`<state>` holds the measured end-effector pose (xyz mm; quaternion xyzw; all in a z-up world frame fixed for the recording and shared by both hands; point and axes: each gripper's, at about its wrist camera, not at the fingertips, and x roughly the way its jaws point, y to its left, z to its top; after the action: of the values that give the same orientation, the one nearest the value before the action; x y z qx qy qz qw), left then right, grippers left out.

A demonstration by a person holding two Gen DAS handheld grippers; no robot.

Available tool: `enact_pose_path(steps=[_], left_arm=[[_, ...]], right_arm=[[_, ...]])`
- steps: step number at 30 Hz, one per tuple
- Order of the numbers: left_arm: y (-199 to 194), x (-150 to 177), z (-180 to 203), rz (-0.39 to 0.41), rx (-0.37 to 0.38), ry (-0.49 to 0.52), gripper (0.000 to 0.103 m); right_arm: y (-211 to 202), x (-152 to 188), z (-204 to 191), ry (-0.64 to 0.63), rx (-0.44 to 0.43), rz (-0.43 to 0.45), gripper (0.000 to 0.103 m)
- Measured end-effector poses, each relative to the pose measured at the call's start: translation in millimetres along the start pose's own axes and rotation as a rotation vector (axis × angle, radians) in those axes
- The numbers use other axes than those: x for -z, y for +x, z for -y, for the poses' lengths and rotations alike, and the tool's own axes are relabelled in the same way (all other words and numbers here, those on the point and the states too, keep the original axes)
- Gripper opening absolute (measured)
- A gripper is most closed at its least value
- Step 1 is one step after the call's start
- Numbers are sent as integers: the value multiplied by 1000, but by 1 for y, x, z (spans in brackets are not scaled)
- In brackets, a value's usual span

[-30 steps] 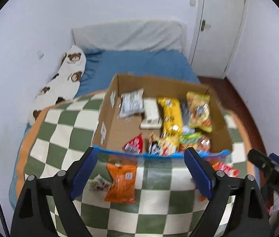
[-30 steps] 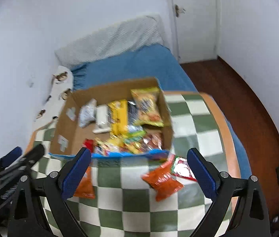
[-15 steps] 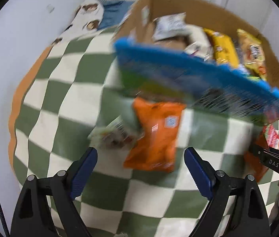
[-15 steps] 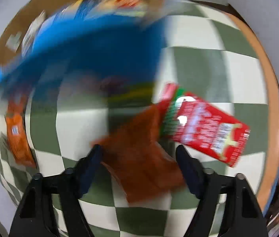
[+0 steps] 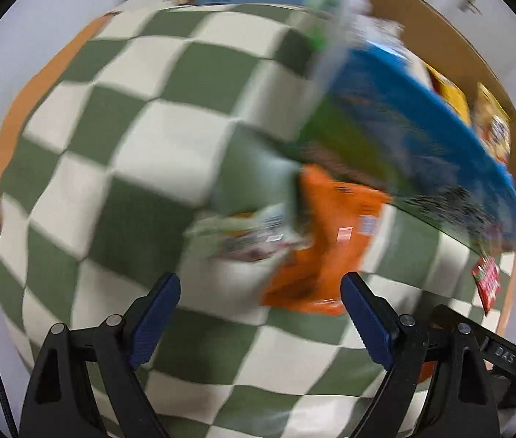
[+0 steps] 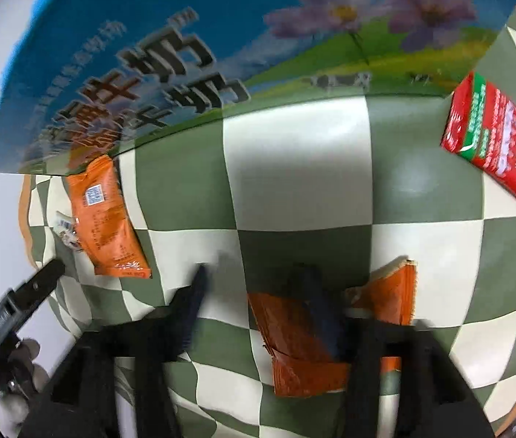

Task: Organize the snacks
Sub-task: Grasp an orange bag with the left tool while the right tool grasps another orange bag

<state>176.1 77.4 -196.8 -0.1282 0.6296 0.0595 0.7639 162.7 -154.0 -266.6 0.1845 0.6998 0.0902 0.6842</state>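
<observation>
My left gripper (image 5: 258, 292) is open just above the checked cloth (image 5: 141, 153), with nothing between its fingers. An orange snack packet (image 5: 327, 248) and a small pale packet (image 5: 250, 233) lie just ahead of it. My right gripper (image 6: 254, 284) hangs low over a darker orange packet (image 6: 294, 332). Its jaws are opening. Its right finger lies across that packet, whose left edge is between the fingers, with no pad pressing on it. A red packet (image 6: 499, 149) lies to the right. The cardboard box (image 5: 422, 138), blue on its side, holds several snacks.
The box's printed side (image 6: 221, 43) fills the top of the right wrist view. The bright orange packet (image 6: 106, 219) lies at that view's left, with one finger of the left gripper (image 6: 38, 281) beside it. The cloth's orange border (image 5: 6, 138) marks the left edge.
Both grippers have come down close to the cloth and tipped steeply downward. The box has slid to the top of both views. The right jaws narrowed, then spread again.
</observation>
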Motion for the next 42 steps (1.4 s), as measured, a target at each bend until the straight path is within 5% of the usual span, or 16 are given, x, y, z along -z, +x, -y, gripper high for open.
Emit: enact_pose_path(steps=[7, 9, 12, 18, 25, 29, 35, 37, 39, 42], left_arm=[[38, -10, 62, -62, -15, 151, 90], [45, -9, 68, -52, -21, 165, 80], [52, -1, 72, -54, -38, 171, 52], [52, 36, 57, -130, 16, 144, 52], [61, 82, 38, -256, 94, 79, 53], [73, 81, 34, -289, 113, 71, 57], [84, 83, 11, -322, 159, -14, 66], [86, 85, 10, -317, 149, -37, 68], [87, 77, 19, -284, 118, -18, 68], [79, 85, 41, -231, 70, 95, 67]], right_arm=[[-45, 10, 29, 36, 49, 60, 81], [-49, 17, 40, 53, 50, 54, 81], [-53, 30, 58, 149, 45, 42, 81], [-31, 60, 115, 605, -280, -27, 81], [21, 74, 123, 808, -419, -105, 81], [20, 57, 97, 621, -243, -53, 69], [11, 39, 24, -32, 181, -55, 64], [8, 41, 16, -94, 217, -60, 69], [-1, 41, 21, -55, 194, -30, 89], [-13, 41, 35, 69, 120, 18, 90]])
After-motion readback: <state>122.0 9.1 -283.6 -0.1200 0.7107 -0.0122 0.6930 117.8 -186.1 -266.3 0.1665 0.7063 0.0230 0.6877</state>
